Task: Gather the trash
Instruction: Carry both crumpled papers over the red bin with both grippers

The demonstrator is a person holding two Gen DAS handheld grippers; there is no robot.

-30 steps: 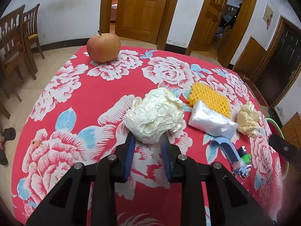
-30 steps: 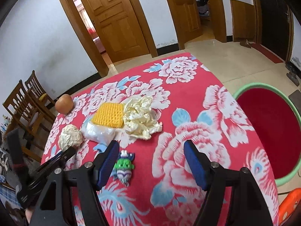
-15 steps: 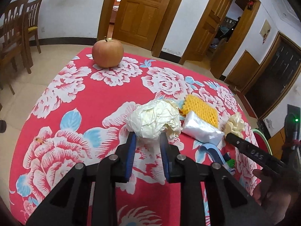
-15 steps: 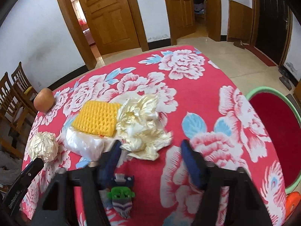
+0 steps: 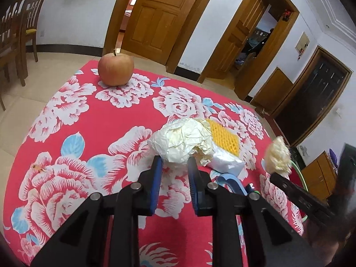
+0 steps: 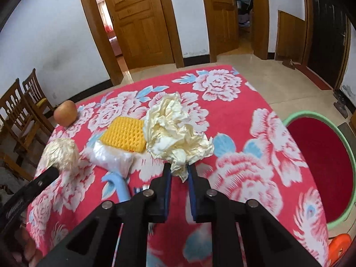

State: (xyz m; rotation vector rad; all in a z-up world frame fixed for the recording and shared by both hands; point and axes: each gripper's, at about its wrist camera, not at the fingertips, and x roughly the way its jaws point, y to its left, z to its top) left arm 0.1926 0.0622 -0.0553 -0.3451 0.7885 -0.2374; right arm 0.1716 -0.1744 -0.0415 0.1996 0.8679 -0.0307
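Red floral tablecloth (image 5: 93, 120) covered the round table and carried everything else, its white roses and blue leaves spreading to every edge. Off the table's right side, lower down, stood a round bin with a pale green rim and red inside (image 6: 320, 146). On the far left part of the cloth sat a reddish-orange apple (image 5: 115, 69), well apart from the rest. The right gripper (image 6: 179, 173) had its blue-padded fingers drawn narrow on the lower tip of a loosely crumpled cream paper wad (image 6: 175, 133), which rose above the fingers and looked lifted off the cloth, though contact could not be told for certain. The left gripper (image 5: 174, 163) had its fingers pinched against the near underside of a tighter white crumpled paper ball (image 5: 180, 142), held just above the cloth. Between the two wads lay a yellow foam fruit net (image 6: 123, 134), resting partly on a clear crumpled plastic bag (image 6: 113, 159). Just in front of the bag lay a light blue plastic hook-shaped piece (image 6: 118, 184), partly hidden by the right gripper's body. In each wrist view the other gripper's wad appeared blurred at the frame's side.
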